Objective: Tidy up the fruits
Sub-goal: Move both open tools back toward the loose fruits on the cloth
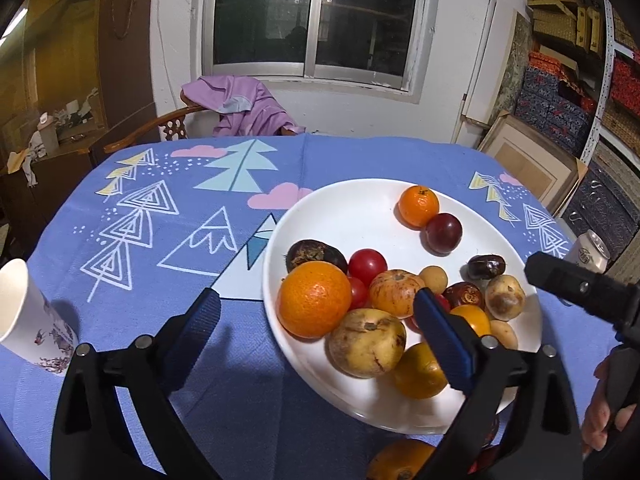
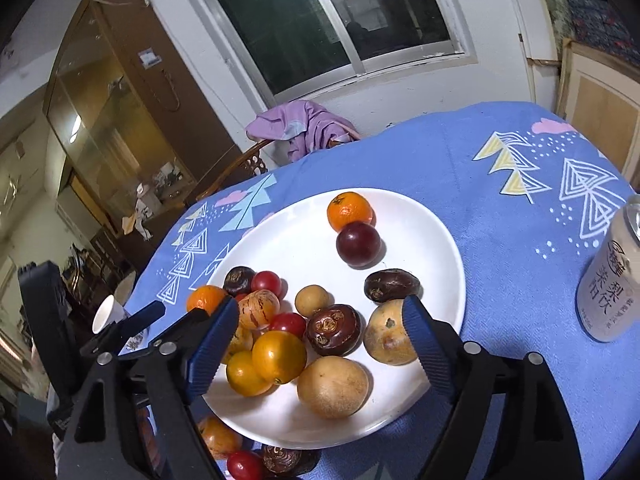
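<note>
A white plate [image 1: 352, 216] on the blue tablecloth holds many fruits: a large orange [image 1: 314, 299], a small orange [image 1: 418, 205], a dark plum [image 1: 443, 233], cherry tomatoes [image 1: 367, 266], brown pears [image 1: 367, 342] and dark chestnut-like fruits. My left gripper [image 1: 316, 324] is open and empty, its jaws straddling the plate's near-left rim. My right gripper [image 2: 316, 332] is open and empty above the plate [image 2: 420, 240], over a yellow tomato [image 2: 279, 357] and a dark fruit [image 2: 334, 330]. Loose fruits lie off the plate by its near rim: an orange one [image 1: 400, 460], another [image 2: 218, 436] and a red tomato [image 2: 243, 465].
A paper cup [image 1: 24, 320] stands at the table's left edge. A drink can [image 2: 612, 284] stands right of the plate. A chair with a purple garment [image 1: 240, 106] is behind the table. Boxes and frames are stacked at the right wall.
</note>
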